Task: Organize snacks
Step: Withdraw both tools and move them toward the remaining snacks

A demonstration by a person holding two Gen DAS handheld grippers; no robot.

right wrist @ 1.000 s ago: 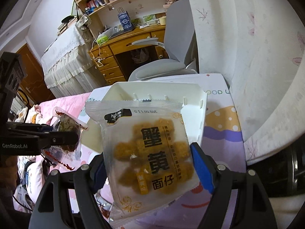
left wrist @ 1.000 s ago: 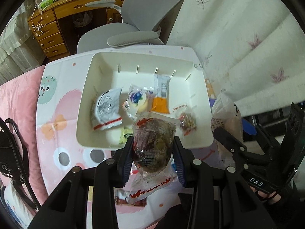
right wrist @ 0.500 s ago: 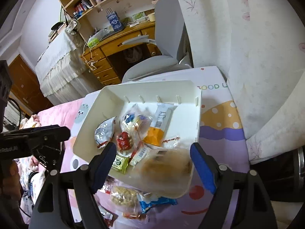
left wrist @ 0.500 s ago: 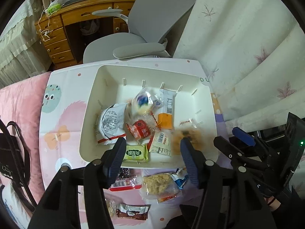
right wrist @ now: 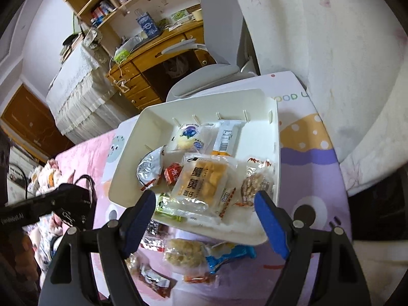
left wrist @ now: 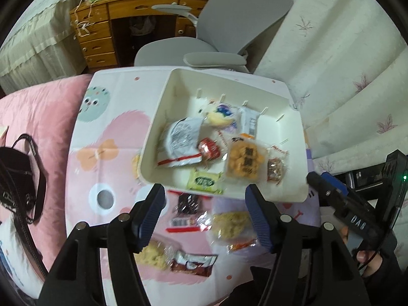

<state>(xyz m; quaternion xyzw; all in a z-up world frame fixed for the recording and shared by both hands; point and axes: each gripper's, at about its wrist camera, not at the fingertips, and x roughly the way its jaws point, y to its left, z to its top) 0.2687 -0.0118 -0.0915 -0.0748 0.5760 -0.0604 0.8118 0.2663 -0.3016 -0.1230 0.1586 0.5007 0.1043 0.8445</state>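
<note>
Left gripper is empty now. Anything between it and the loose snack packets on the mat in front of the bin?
Nothing visible. The left gripper, its jaws opening with nothing between them, hangs directly over the dark brown packet and the pale crumbly packet, which lie uncovered on the mat just outside the white bin.

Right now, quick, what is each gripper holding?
Left gripper: jaws opening, nothing between them.
Right gripper: open, holding nothing.

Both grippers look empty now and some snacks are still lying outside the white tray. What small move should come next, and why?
Probably lower the left gripper, whose jaws are opening with nothing between them, onto the pale crumbly snack packet on the mat just in front of the white tray. It lies right under that gripper, outside the tray.
</note>
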